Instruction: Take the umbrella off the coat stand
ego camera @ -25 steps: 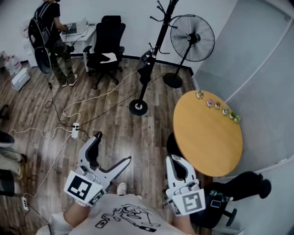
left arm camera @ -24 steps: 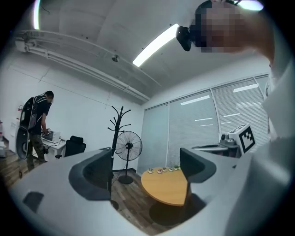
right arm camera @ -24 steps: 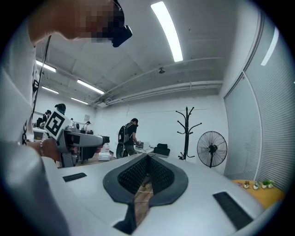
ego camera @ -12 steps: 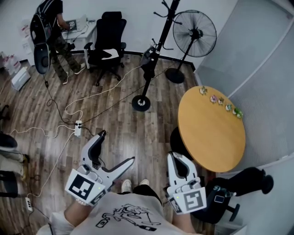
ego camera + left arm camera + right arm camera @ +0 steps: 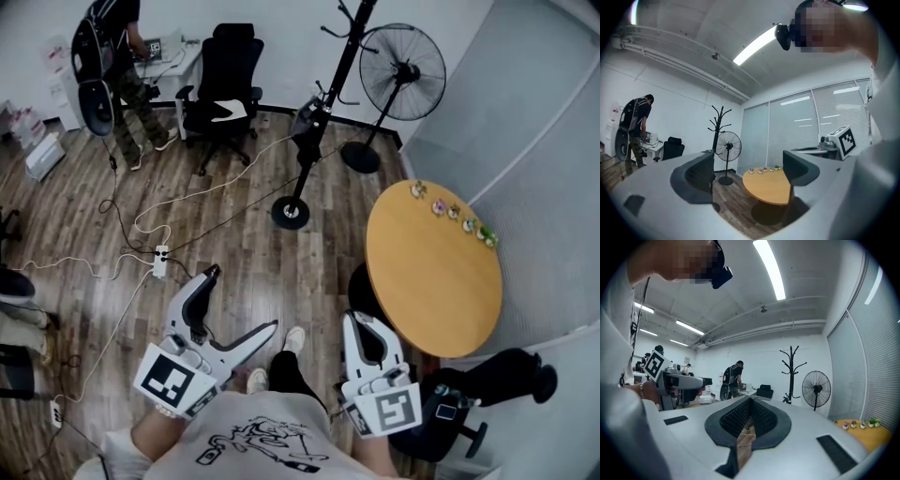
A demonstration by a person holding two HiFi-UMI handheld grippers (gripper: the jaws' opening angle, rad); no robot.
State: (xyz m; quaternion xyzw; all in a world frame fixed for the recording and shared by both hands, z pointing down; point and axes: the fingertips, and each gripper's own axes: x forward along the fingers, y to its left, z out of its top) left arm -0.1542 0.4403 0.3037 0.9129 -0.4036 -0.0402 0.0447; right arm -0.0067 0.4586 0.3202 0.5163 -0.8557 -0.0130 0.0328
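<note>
My left gripper (image 5: 244,298) gapes empty and my right gripper (image 5: 356,322) is pressed together. The slim black coat stand (image 5: 291,213) carries a folded dark umbrella (image 5: 307,117).

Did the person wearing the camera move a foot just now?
Yes. One shoe has stepped forward, toward the coat stand's base.

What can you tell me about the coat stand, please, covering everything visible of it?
The coat stand is a slim black pole, metal by its look, with curved hooks on top and a round flat base on the wooden floor. It stands upright between the office chair and the fan. A folded dark grey umbrella hangs against the pole partway up.
</note>
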